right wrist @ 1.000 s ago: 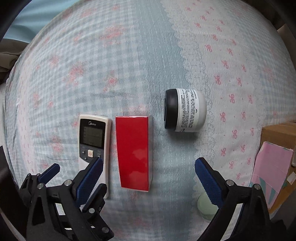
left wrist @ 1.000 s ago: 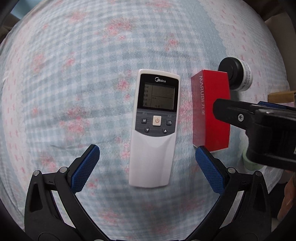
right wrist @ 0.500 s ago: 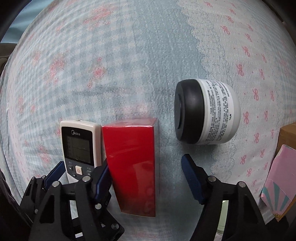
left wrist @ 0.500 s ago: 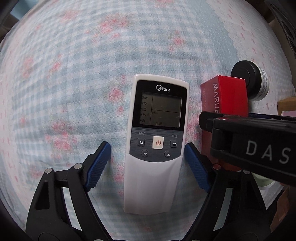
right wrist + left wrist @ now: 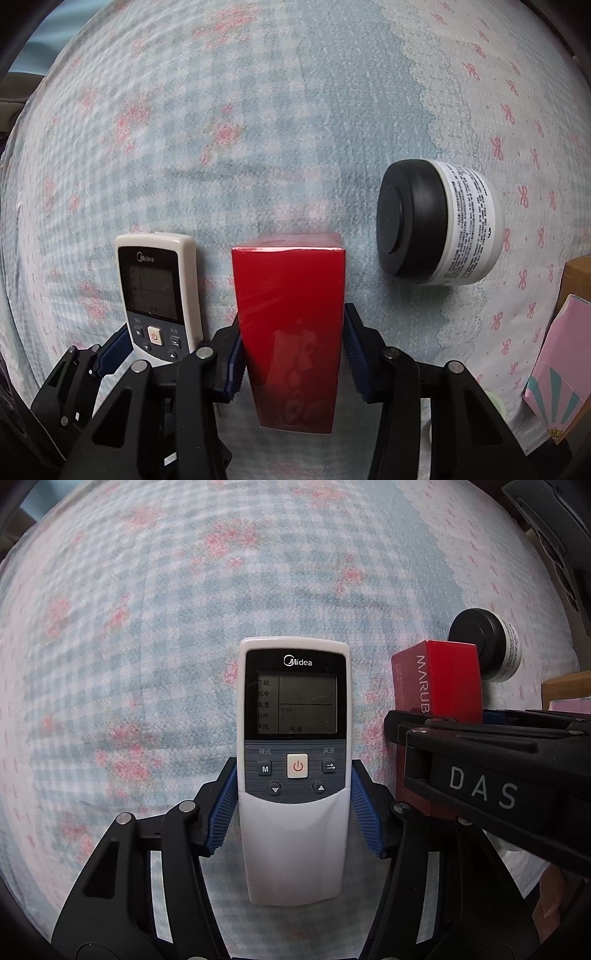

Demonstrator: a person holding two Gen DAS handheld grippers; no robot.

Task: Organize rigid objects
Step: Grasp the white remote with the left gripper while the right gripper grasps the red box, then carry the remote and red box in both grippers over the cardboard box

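Observation:
A white Midea remote (image 5: pixel 293 768) lies on the checked cloth. My left gripper (image 5: pixel 293 808) is shut on the remote, with a blue pad against each side of it. The remote also shows in the right wrist view (image 5: pixel 157 295). A red box (image 5: pixel 291 332) lies to the right of the remote. My right gripper (image 5: pixel 291 354) is shut on the red box, with a pad on each long side. The box also shows in the left wrist view (image 5: pixel 439 679), partly behind my right gripper's black body. A white jar with a black lid (image 5: pixel 436 229) lies on its side, right of the box.
The surface is a soft blue-and-pink checked cloth (image 5: pixel 258 129) with a lace edge. A pink carton (image 5: pixel 561 373) and a brown cardboard box (image 5: pixel 578 280) stand at the right edge. A pale green round object (image 5: pixel 493 400) lies near my right gripper.
Both grippers have moved forward and down onto the objects and closed. The left went from open to shut on the remote, the right from open to shut on the red box.

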